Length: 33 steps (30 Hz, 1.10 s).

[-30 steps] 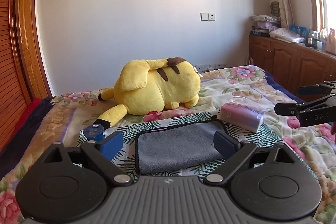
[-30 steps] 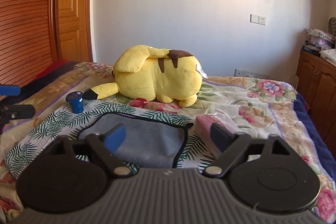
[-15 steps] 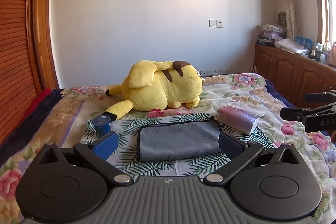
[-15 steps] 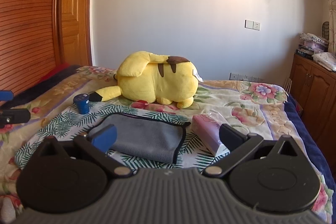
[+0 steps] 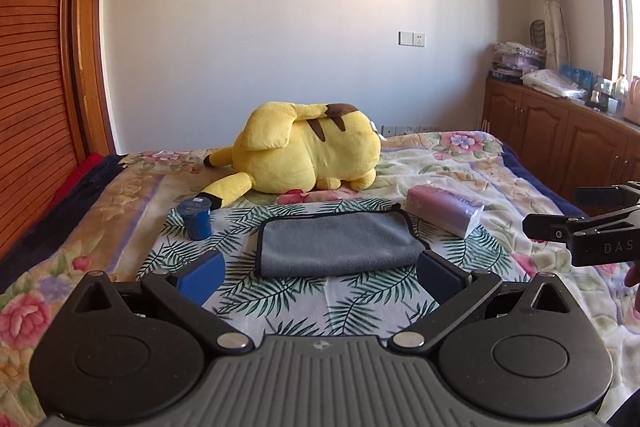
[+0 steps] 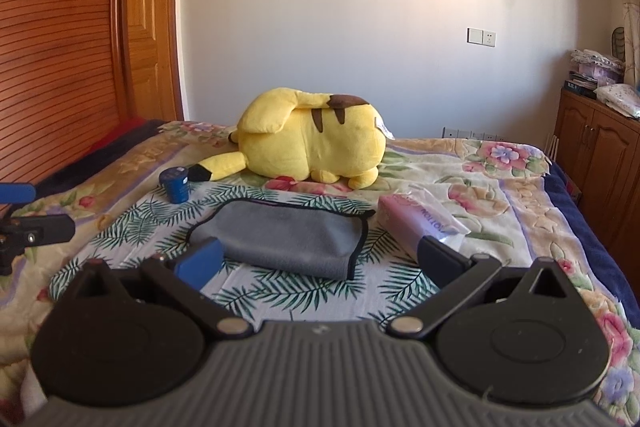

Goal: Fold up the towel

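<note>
Left wrist view: left gripper spread wide, grasping nothing; folded grey towel lay on bed at 12 o'clock. Right gripper likewise released.

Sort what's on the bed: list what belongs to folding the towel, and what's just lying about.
Belongs to the job:
grey towel
left gripper, open
right gripper, open

Just lying about:
yellow plush toy
blue cup
pink tissue pack
</note>
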### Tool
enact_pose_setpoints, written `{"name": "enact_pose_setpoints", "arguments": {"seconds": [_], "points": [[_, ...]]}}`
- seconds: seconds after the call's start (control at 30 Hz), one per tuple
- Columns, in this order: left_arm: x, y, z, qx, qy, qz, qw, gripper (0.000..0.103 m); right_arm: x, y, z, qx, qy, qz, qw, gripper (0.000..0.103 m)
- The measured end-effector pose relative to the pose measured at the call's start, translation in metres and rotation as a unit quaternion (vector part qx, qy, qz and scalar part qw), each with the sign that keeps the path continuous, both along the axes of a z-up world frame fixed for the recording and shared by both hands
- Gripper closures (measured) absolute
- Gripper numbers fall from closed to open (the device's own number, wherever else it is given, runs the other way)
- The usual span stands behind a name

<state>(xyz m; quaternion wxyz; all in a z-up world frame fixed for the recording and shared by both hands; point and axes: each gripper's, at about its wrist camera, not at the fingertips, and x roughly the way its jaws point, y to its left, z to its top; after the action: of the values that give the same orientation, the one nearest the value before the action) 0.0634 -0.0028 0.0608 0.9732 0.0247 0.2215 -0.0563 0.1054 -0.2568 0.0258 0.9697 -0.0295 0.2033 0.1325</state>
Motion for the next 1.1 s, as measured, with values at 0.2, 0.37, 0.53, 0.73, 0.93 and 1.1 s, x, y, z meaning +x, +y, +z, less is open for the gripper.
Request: {"name": "enact_pose_setpoints", "arguments": {"seconds": [0.2, 0.37, 0.53, 0.73, 0.93, 1.1], "points": [[-0.008, 0.000, -0.008, 0.008, 0.008, 0.018, 0.9998, 0.016, -0.013, 0.007, -0.005, -0.010, -0.002, 0.011, 1.000, 0.000], [-0.012, 0.000, -0.018, 0.007, 0.020, 0.017, 0.9996, 0.016, -0.021, 0.012, -0.012, -0.008, 0.002, 0.017, 1.000, 0.000], [-0.016, 0.000, -0.029, 0.004, 0.030, 0.012, 0.9995, 0.016, -0.026, 0.014, -0.023, -0.005, 0.011, 0.019, 1.000, 0.000], [-0.020, -0.004, -0.051, 0.005, 0.046, -0.005, 0.9989, 0.016, -0.031, 0.015, -0.040, 0.002, 0.030, 0.018, 0.999, 0.000], [-0.023, -0.007, -0.068, 0.006, 0.059, -0.010, 0.9982, 0.016, -0.034, 0.014, -0.053, 0.010, 0.045, 0.013, 0.999, 0.000], [-0.027, -0.011, -0.081, 0.009, 0.068, -0.011, 0.9976, 0.016, -0.040, 0.015, -0.059, 0.017, 0.052, 0.017, 0.998, 0.000]]}}
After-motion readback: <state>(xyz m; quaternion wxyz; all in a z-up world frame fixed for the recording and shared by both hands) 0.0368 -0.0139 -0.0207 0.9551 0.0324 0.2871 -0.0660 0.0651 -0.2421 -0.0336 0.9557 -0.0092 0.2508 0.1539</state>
